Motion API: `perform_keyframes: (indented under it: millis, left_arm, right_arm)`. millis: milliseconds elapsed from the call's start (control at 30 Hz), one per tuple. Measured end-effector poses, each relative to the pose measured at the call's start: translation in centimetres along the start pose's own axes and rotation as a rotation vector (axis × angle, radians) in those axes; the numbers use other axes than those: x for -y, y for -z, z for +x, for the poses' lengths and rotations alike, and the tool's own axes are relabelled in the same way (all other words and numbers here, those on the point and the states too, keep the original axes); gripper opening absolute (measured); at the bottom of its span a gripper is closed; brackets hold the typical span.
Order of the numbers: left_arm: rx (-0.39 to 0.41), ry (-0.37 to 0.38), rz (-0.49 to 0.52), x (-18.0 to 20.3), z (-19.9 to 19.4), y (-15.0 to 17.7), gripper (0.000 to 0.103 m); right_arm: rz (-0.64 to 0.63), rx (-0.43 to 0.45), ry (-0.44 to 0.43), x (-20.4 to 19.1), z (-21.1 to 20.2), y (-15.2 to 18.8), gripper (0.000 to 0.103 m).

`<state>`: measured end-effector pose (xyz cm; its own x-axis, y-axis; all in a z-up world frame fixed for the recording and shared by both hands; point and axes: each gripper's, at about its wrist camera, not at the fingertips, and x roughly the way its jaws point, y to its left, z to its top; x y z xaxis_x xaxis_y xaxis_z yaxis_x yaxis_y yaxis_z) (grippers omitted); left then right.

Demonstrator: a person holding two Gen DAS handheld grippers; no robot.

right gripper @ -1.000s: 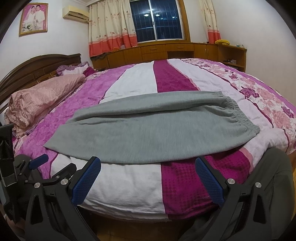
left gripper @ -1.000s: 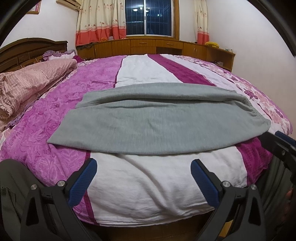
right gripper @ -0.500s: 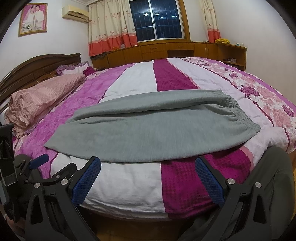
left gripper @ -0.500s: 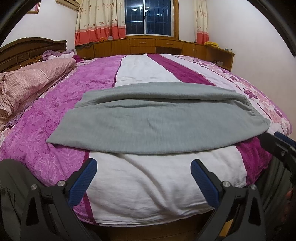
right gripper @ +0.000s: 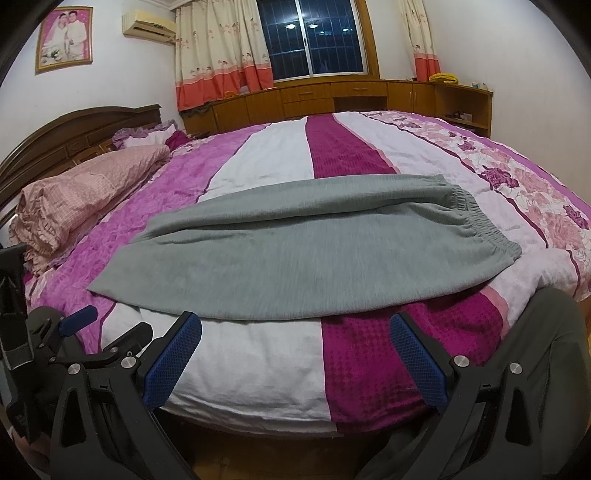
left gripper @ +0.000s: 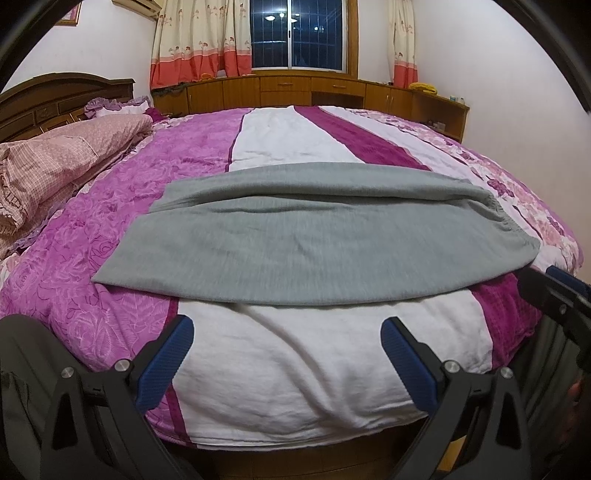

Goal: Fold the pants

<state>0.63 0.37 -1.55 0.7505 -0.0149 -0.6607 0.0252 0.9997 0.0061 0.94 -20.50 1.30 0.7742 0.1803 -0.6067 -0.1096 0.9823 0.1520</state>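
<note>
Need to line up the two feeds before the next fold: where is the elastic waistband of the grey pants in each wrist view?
Left wrist: waistband at the pants' right end, far right of centre.
Right wrist: waistband at the right end, gathers plainly visible.
Shared landmark: the window at top centre.

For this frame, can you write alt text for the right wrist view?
Gray pants lie flat across a striped purple and white bedspread, waistband to the right. The open right gripper hovers at the near bed edge, holding nothing.
</note>
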Motion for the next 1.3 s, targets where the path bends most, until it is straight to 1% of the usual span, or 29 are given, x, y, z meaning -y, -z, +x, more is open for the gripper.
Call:
perform_keyframes:
  millis: [667, 733, 867, 967, 1067, 1133, 1200, 1300]
  left_arm:
    - [-0.009, 0.004, -0.006, 0.0, 0.1, 0.2, 0.103]
    - [-0.013, 0.0, -0.01, 0.0, 0.2, 0.2, 0.103]
    - [-0.053, 0.014, -0.035, -0.1, 0.7, 0.1, 0.103]
    - [-0.068, 0.015, -0.043, -0.3, 1.0, -0.2, 0.103]
    - [-0.058, 0.035, -0.046, -0.3, 0.9, -0.8, 0.103]
    - [-0.047, 0.067, -0.047, -0.6, 0.7, -1.5, 0.103]
    - [-0.029, 0.104, -0.048, -0.8, 0.3, -2.5, 0.103]
    - [-0.004, 0.151, -0.007, -1.1, 0.2, -5.0, 0.103]
  right_arm:
    - [-0.004, -0.002, -0.001, -0.3, -0.1, 0.2, 0.098]
    - [-0.002, 0.003, -0.007, -0.3, -0.1, 0.2, 0.098]
    - [0.014, 0.005, -0.033, -0.4, -0.4, 0.1, 0.098]
    - [0.068, 0.012, -0.073, 0.1, -0.7, -0.1, 0.098]
    - [0.111, 0.002, -0.123, 0.9, -1.1, -1.1, 0.098]
    - [0.097, 0.001, -0.164, 1.6, -1.8, -2.7, 0.098]
    - [0.035, 0.01, -0.185, 2.0, -2.8, -4.5, 0.098]
    - [-0.083, 0.033, -0.173, 2.9, -4.2, -7.9, 0.098]
